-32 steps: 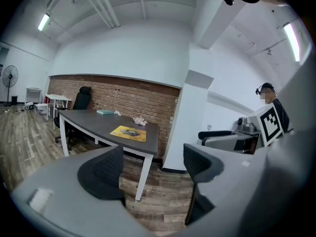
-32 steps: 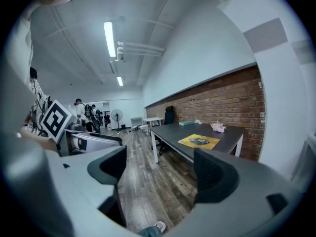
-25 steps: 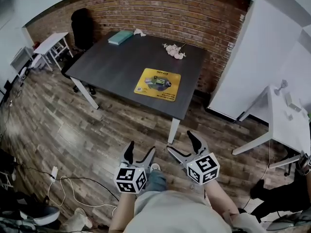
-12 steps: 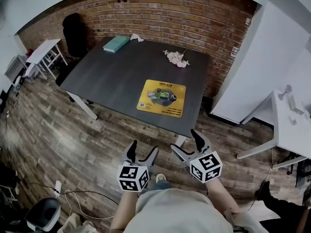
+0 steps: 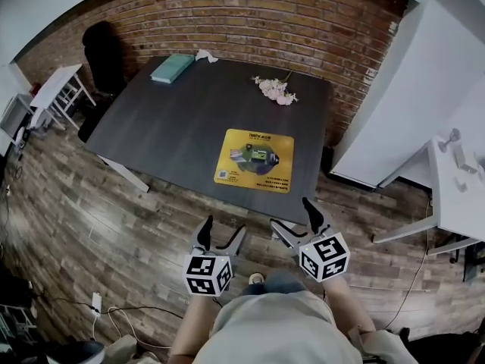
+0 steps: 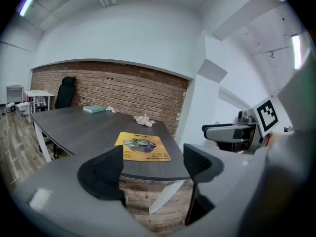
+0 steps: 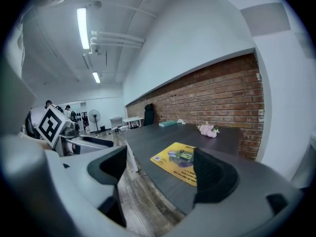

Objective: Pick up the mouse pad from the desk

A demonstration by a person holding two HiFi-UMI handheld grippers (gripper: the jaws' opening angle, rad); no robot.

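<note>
A yellow mouse pad [image 5: 255, 160] with a printed picture lies flat near the front right corner of the dark desk [image 5: 167, 127]. It shows in the left gripper view [image 6: 143, 146] and in the right gripper view [image 7: 178, 161] too. My left gripper [image 5: 220, 234] is open and empty, held over the wooden floor short of the desk's front edge. To its right my right gripper [image 5: 298, 221] is open as well, also short of the desk. Neither touches the pad.
Pink flowers [image 5: 276, 90], a teal book [image 5: 172, 67] and crumpled paper [image 5: 204, 54] lie at the desk's far side by the brick wall. A black chair [image 5: 102, 51] and small white table [image 5: 51, 93] stand left. A white table [image 5: 455, 192] stands right.
The desk and mouse pad have come closer in the head view over the last second. Both grippers stay open, side by side.
</note>
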